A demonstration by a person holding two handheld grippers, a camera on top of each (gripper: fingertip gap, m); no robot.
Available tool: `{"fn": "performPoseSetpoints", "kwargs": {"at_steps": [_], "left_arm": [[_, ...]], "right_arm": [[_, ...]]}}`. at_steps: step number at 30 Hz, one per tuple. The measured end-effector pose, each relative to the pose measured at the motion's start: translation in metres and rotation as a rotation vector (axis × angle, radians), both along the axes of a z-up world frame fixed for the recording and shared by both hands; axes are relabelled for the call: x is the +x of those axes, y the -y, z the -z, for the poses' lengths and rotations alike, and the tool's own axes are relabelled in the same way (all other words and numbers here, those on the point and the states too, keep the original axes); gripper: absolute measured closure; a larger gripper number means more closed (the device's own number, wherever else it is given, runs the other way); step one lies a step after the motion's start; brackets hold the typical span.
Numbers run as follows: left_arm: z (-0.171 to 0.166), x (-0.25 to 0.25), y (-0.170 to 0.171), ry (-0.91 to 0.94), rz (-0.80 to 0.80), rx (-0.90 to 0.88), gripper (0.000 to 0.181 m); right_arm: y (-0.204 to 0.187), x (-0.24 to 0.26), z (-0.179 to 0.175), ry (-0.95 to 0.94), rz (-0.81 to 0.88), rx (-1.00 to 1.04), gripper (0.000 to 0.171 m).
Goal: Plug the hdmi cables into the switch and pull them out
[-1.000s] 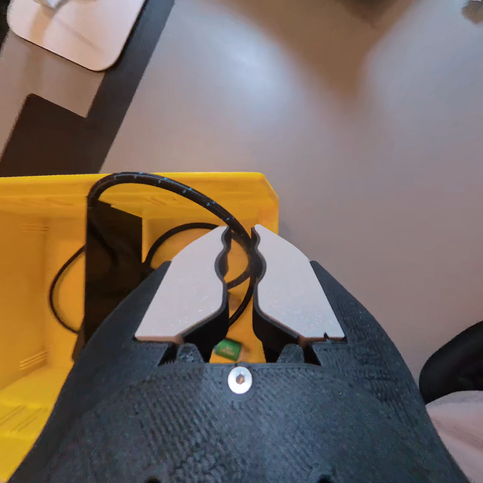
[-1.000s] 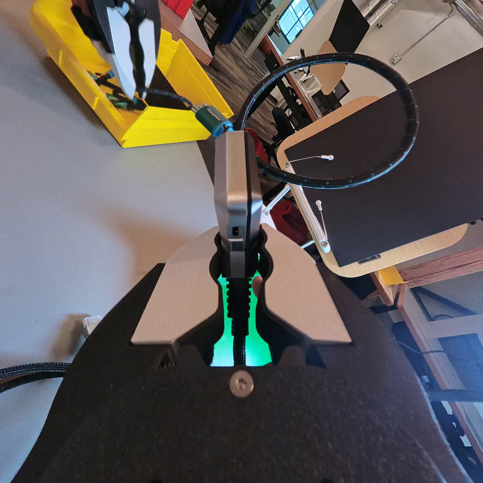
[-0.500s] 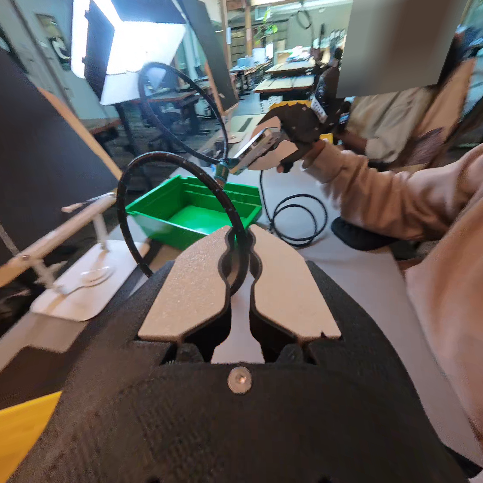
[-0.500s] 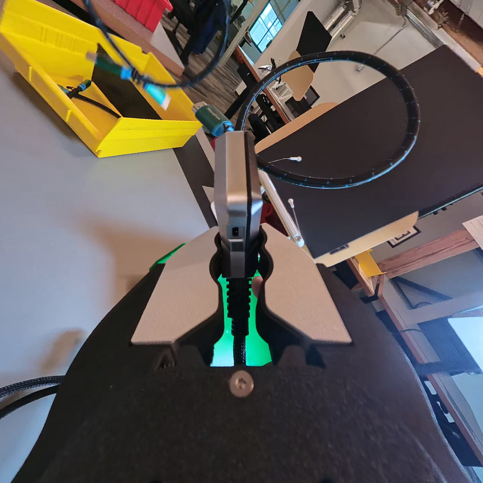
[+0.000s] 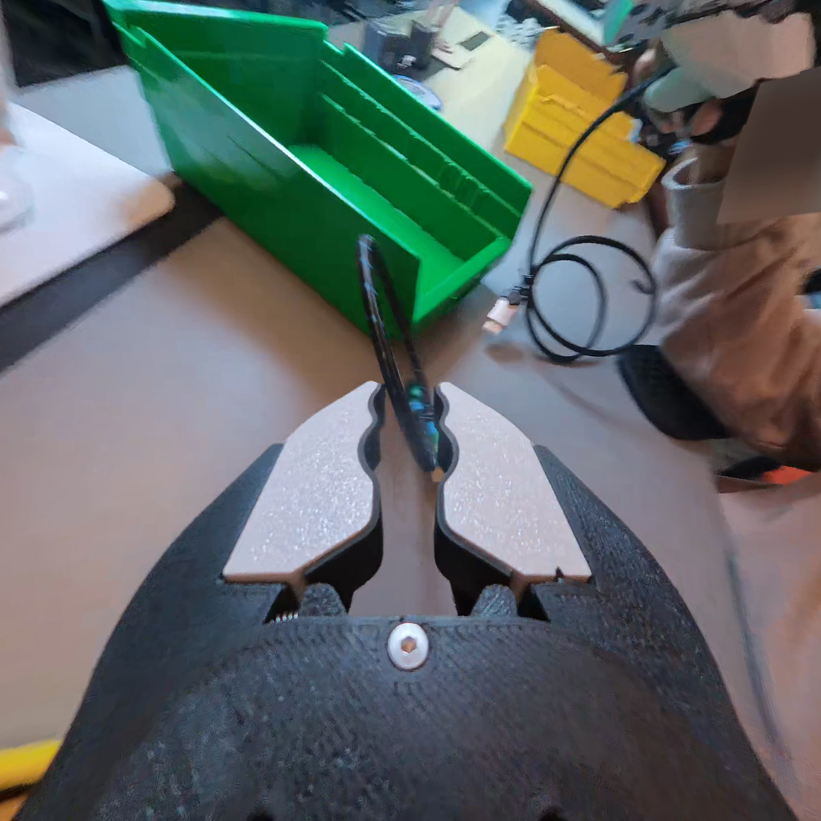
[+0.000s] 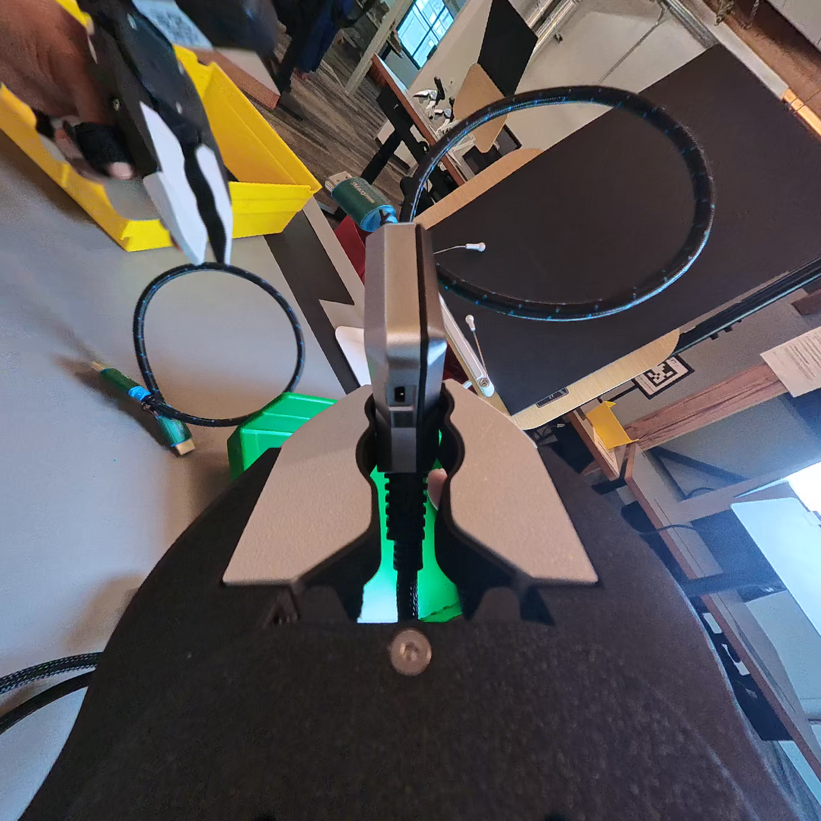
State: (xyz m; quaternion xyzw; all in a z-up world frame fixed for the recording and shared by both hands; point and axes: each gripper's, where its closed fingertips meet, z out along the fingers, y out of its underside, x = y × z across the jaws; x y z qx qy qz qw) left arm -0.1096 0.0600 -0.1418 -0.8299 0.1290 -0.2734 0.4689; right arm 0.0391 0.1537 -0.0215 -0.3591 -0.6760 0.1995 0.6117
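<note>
The switch [image 6: 402, 337] stands upright, pinched in the right claw [image 6: 408, 426] above the green bin [image 5: 337, 177]. One looped cable [image 6: 217, 342] lies on the tabletop [image 6: 66, 444] left of the bin; the left claw [image 5: 408, 395] hangs spread over that loop, gripping nothing.

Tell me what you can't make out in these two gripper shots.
- Left wrist view: motion blur hides whether the left gripper pinches the looped cable; its fingers stand apart.
- Right wrist view: the switch shows edge-on, so its HDMI ports are hidden.
- Right wrist view: the teal plug behind the switch; whether it is seated cannot be told.
</note>
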Motion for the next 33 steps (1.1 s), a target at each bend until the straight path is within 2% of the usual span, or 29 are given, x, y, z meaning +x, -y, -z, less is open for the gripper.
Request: {"fn": "performPoseSetpoints", "kwargs": {"at_steps": [3,6,8,12,17,19,21,27,30,33], "left_arm": [[-0.018,-0.027,-0.004,-0.259,-0.15,0.114,0.153],[-0.022,-0.011,-0.001,-0.422,-0.104,0.147,0.148],[-0.003,0.016,-0.001,-0.474,0.001,0.094,0.145],[0.058,0.051,-0.011,-0.595,0.14,-0.036,0.139],[0.108,0.05,-0.026,-0.715,0.188,-0.202,0.132],[0.115,0.055,-0.029,-0.694,0.206,-0.222,0.139],[0.116,0.061,-0.033,-0.66,0.215,-0.209,0.153],[0.106,0.048,-0.037,-0.728,0.168,-0.118,0.163],[0.065,0.026,-0.033,-0.691,0.065,-0.044,0.164],[0.009,-0.006,-0.018,-0.739,-0.07,0.04,0.164]], "right_arm": [[0.0,-0.002,0.003,0.012,0.006,0.007,0.147],[0.002,-0.004,0.004,0.016,-0.001,0.008,0.148],[0.004,-0.006,0.005,0.022,-0.003,0.012,0.147],[0.005,-0.005,0.005,0.028,-0.002,0.018,0.147],[0.002,-0.007,0.006,0.022,-0.004,0.004,0.147],[0.001,-0.007,0.007,0.029,0.0,0.006,0.147],[0.001,-0.008,0.008,0.031,-0.002,0.005,0.147],[0.0,-0.009,0.011,0.043,0.008,0.04,0.147],[-0.001,-0.011,0.017,0.068,0.014,0.077,0.147],[-0.003,-0.016,0.029,0.11,0.029,0.123,0.147]]}}
